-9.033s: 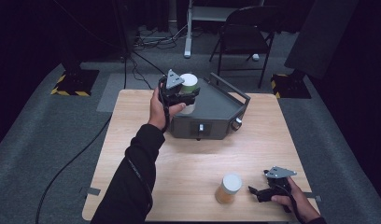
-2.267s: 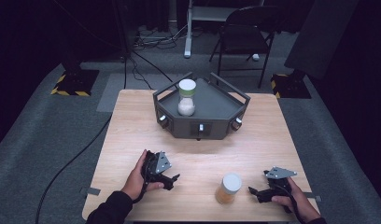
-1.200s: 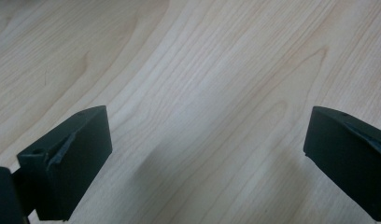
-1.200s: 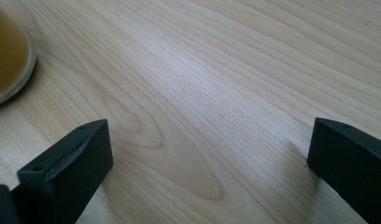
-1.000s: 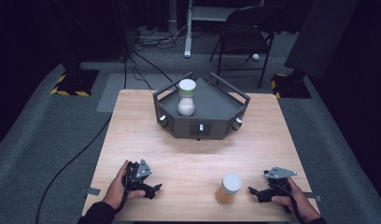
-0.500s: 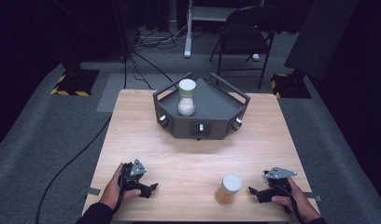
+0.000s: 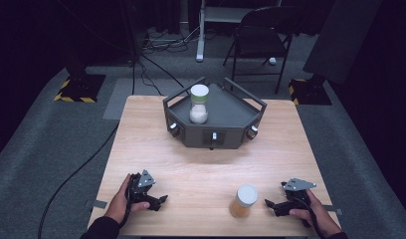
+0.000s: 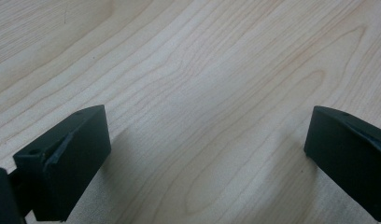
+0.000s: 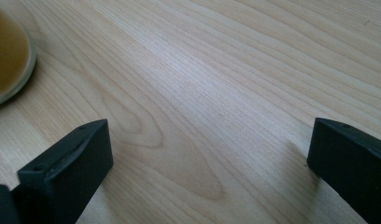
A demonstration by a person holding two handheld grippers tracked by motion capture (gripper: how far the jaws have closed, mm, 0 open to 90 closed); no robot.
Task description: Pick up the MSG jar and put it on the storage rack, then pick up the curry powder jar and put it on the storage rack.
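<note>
Left gripper (image 7: 158, 200) resting on light wooden table (image 7: 201, 174), near edge, jaws spread wide, gripping nothing. Right gripper (image 7: 270, 205) lying likewise, jaws parted, empty. Amber-filled jar with white lid (image 7: 243, 200) standing just beside right gripper. Farther: white-filled clear jar (image 7: 199, 103) sitting upright inside dark grey angular tray (image 7: 231, 107).

No text, label, brand or number can be read anywhere. The two jars (image 7: 199, 103) (image 7: 243, 201) bear no legible label, and the grey tray (image 7: 231, 107) and the desk (image 7: 201, 169) carry no markings.
</note>
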